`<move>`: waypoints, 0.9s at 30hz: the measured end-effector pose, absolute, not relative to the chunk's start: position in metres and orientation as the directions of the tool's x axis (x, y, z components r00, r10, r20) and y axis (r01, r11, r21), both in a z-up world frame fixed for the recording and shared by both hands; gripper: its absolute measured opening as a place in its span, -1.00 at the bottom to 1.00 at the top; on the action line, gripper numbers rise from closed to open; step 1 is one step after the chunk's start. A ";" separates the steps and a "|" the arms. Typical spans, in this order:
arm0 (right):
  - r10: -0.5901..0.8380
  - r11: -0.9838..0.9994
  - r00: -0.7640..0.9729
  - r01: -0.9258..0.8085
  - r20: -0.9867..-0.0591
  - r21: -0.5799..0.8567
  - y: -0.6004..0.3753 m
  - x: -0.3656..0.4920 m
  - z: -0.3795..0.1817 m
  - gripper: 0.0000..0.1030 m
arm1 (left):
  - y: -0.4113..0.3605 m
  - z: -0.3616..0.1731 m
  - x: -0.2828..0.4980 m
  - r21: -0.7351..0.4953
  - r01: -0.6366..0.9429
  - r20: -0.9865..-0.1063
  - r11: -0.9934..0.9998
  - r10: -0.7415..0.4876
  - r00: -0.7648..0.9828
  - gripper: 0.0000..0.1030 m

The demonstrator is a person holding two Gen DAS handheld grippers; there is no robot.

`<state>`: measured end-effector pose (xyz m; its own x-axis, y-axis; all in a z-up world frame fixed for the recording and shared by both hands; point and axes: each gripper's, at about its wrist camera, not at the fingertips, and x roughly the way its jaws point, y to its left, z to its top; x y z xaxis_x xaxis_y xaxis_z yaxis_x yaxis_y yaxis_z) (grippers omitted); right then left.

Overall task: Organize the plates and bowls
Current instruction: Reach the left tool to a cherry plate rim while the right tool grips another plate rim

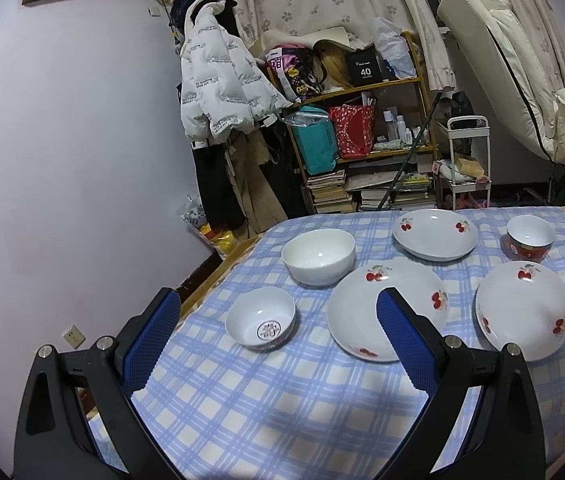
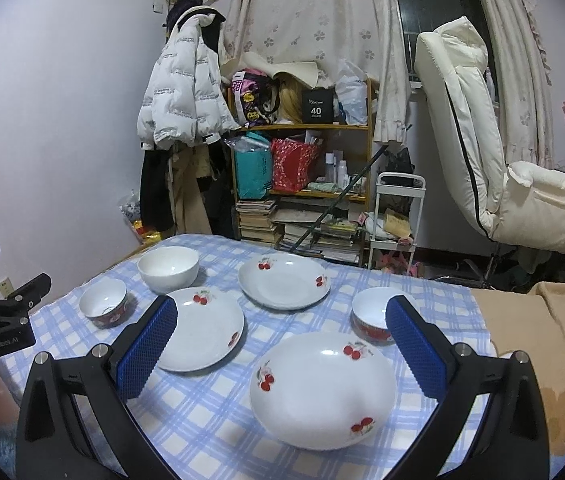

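Blue-and-white checked cloth [image 2: 210,412] is covering the desk, and behind it a cluttered wooden shelf [image 2: 302,160] and a white puffer jacket [image 2: 182,92] are standing against a pale wall, with a cream recliner [image 2: 482,140] off to the right.

Six dishes are sitting apart on the cloth, none stacked. A plain white bowl [image 1: 318,256] is resting toward the far left, and a small bowl with a red emblem inside [image 1: 260,318] is lying nearer, at the left edge. Three cherry-patterned plates are spreading across the middle: the far plate [image 1: 436,238], the middle plate [image 1: 358,312], and the near right plate [image 2: 322,390]. A small red-sided bowl [image 2: 370,318] is sitting at the right, close to the cloth's edge.

The left hand-held gripper [image 1: 278,346] is hovering released above the cloth, its blue pads [image 1: 150,344] wide apart and framing the emblem bowl. The right hand-held gripper [image 2: 282,350] is likewise hanging released, its pads framing the near right plate without touching it.
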<state>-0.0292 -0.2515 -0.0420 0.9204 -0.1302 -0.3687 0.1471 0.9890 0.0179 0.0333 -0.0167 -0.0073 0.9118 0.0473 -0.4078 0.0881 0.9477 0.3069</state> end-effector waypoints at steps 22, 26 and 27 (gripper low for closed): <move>-0.128 0.989 0.913 0.147 -0.387 0.020 -0.255 0.038 -0.014 1.00 | -0.037 0.009 0.123 0.224 0.015 -0.507 0.974 0.104 0.855 0.89; -0.128 0.989 0.908 0.147 -0.398 0.017 -0.261 0.057 -0.016 1.00 | -0.036 0.008 0.145 0.215 0.008 -0.523 0.977 0.108 0.845 0.89; -0.126 0.989 0.906 0.145 -0.403 0.017 -0.261 0.061 -0.018 1.00 | -0.037 0.006 0.149 0.212 0.013 -0.531 0.977 0.104 0.841 0.89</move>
